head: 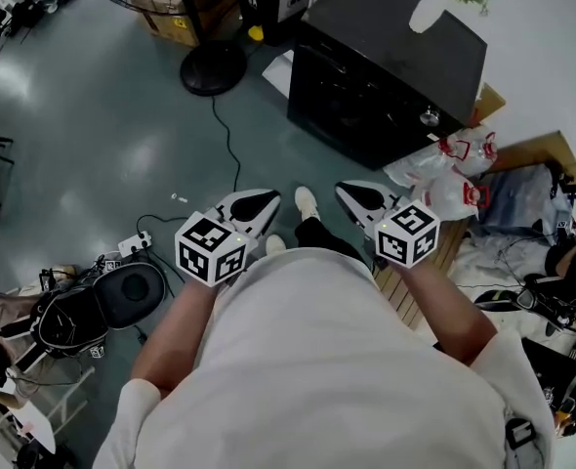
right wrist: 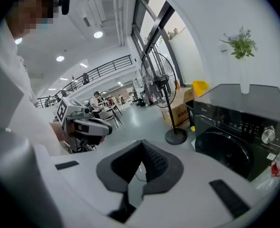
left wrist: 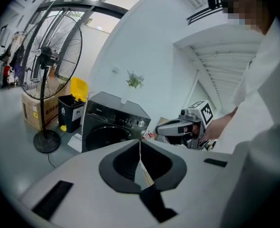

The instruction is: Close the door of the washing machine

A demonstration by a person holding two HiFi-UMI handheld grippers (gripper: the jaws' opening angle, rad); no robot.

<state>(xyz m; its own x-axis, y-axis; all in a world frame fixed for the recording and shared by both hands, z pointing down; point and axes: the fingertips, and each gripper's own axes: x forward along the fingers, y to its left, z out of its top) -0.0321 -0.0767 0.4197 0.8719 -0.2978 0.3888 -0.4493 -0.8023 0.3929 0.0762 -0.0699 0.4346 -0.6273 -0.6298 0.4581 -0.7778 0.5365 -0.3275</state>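
Black, boxy washing machine (head: 386, 66) stands just ahead, its round glossy door (right wrist: 224, 152) looking closed. Both forearms reach forward, with the left gripper (head: 257, 203) and right gripper (head: 358, 195) tilted slightly down — jaws pressed together, empty.

The glossy floor (head: 83, 135) carries the washer (head: 386, 76), a fan base (head: 213, 67), a box (head: 176, 22), a black cable (head: 231, 149), a power strip (head: 134, 244) and plastic bags (head: 444, 179).

Bright, even light; both gripper views bulge fisheye-style, with black round edges.
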